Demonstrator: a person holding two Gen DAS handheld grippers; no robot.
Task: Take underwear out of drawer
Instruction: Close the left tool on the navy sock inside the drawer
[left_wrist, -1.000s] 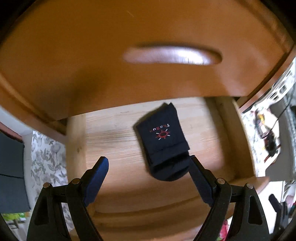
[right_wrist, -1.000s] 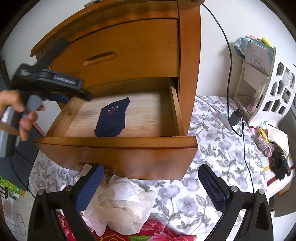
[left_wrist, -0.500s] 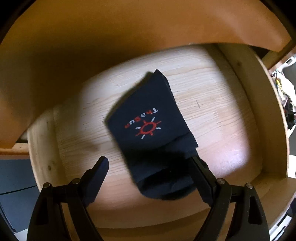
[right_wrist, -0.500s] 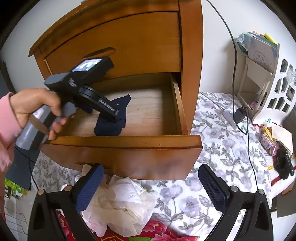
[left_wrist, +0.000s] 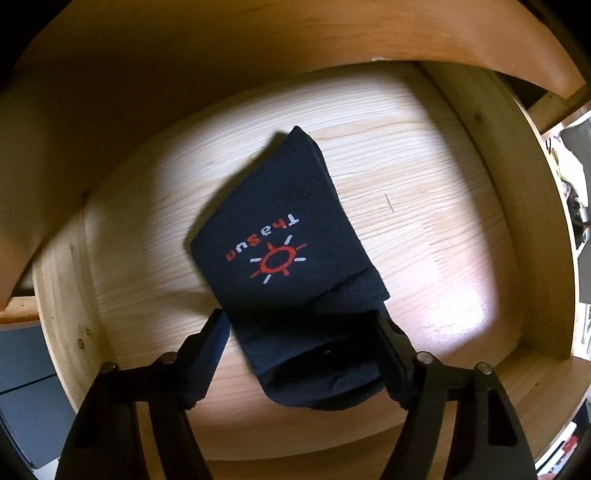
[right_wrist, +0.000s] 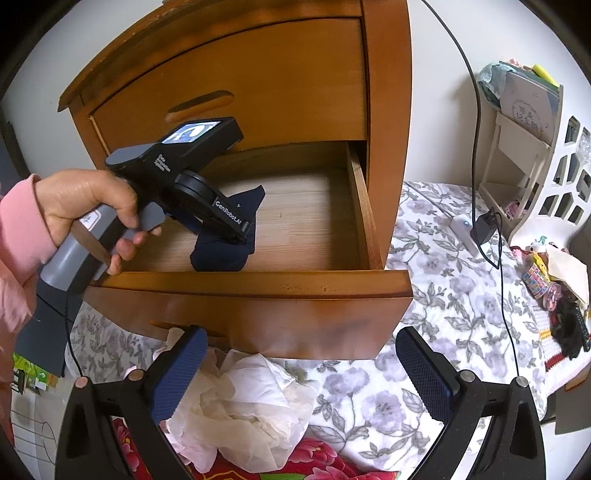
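Observation:
A folded dark navy underwear (left_wrist: 280, 251) with a red sun logo lies flat on the pale floor of the open wooden drawer (left_wrist: 535, 258). My left gripper (left_wrist: 301, 328) is down inside the drawer, open, its two fingers straddling the near end of the fabric; the left fingertip (left_wrist: 216, 332) touches its edge. The right wrist view shows a hand (right_wrist: 85, 199) holding that left gripper (right_wrist: 242, 236) over the underwear (right_wrist: 221, 254). My right gripper (right_wrist: 301, 350) hangs open and empty outside, low in front of the drawer front (right_wrist: 258, 314).
A shut upper drawer (right_wrist: 240, 85) overhangs the open one. Crumpled white cloth (right_wrist: 251, 398) lies below the drawer front on a floral bedspread (right_wrist: 443, 295). A cable and charger (right_wrist: 484, 229) and a white shelf (right_wrist: 535, 147) stand to the right.
The left gripper has gone down into the drawer and closer to the underwear, and its fingers have narrowed a little around the near end. The right gripper has stayed put.

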